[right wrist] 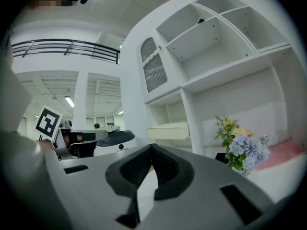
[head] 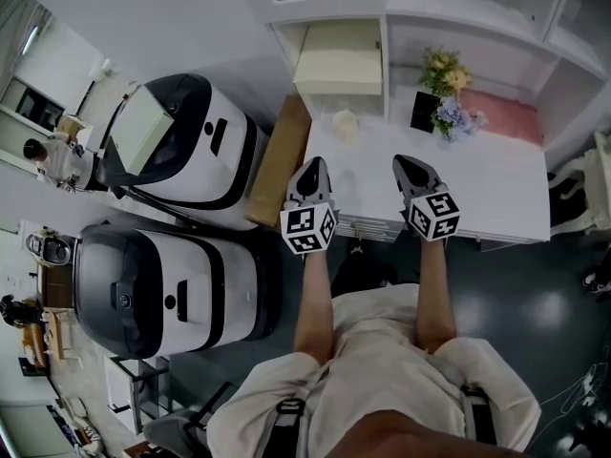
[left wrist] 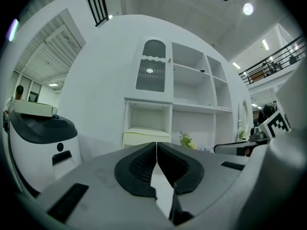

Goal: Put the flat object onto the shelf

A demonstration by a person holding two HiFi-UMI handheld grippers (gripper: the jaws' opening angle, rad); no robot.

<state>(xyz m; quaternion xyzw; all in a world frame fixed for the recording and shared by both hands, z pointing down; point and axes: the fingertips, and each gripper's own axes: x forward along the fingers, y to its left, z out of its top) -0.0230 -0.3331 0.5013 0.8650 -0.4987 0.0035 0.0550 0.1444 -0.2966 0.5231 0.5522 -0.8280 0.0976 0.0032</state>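
Observation:
A pale yellow flat box [head: 339, 58] lies in the lower left compartment of the white shelf unit [head: 458, 12]; it also shows in the left gripper view [left wrist: 146, 137] and the right gripper view [right wrist: 169, 130]. A flat pink pad [head: 516, 117] lies at the back right of the white counter [head: 496, 194]. My left gripper [head: 313, 166] and right gripper [head: 407, 164] hover side by side over the counter's near edge, pointing level at the shelf. Both are shut with nothing between the jaws: left gripper [left wrist: 156, 143], right gripper [right wrist: 152, 146].
A bunch of flowers [head: 449, 93] with a small dark card stands on the counter between the grippers and the pink pad. A small cream object [head: 344, 124] sits near the yellow box. A cardboard box [head: 277, 160] and two white-and-black machines [head: 181, 141] [head: 172, 289] stand left.

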